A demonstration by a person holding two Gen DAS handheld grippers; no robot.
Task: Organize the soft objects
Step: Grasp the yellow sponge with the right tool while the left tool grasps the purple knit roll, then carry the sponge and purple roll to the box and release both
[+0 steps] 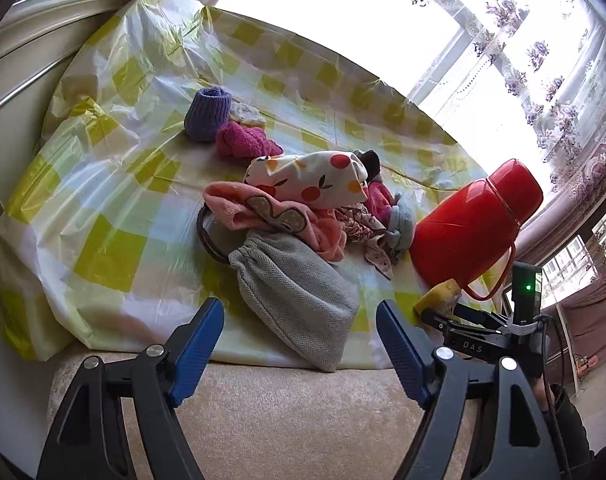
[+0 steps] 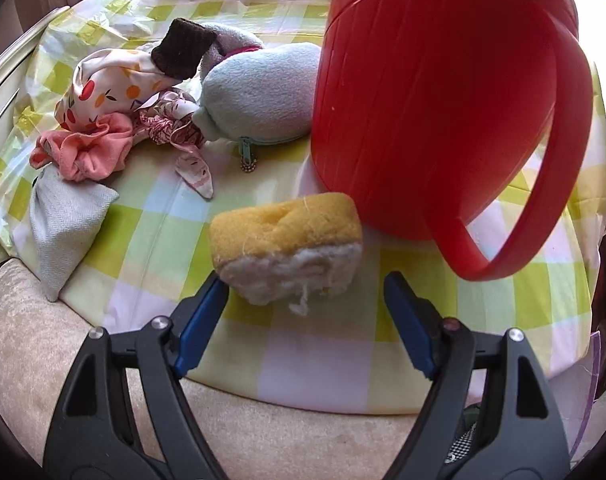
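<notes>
A heap of soft things lies on a yellow checked plastic cloth (image 1: 103, 248): a grey herringbone pouch (image 1: 299, 300), a pink towel (image 1: 263, 212), a fruit-print cloth (image 1: 315, 178), a magenta cloth (image 1: 243, 140) and a purple knitted sock (image 1: 207, 112). My left gripper (image 1: 301, 344) is open, just short of the grey pouch. My right gripper (image 2: 305, 320) is open, with a yellow and white sponge (image 2: 287, 244) just in front of its jaws. The right view also shows a light blue zip pouch (image 2: 263, 96), the pink towel (image 2: 91, 152) and the grey pouch (image 2: 63, 216).
A big red plastic jug (image 2: 431, 100) with a handle stands right behind the sponge; it also shows in the left view (image 1: 471, 224). A beige cushion edge (image 1: 283, 408) lies under both grippers. A white headboard (image 1: 43, 40) is at left, a curtained window at right.
</notes>
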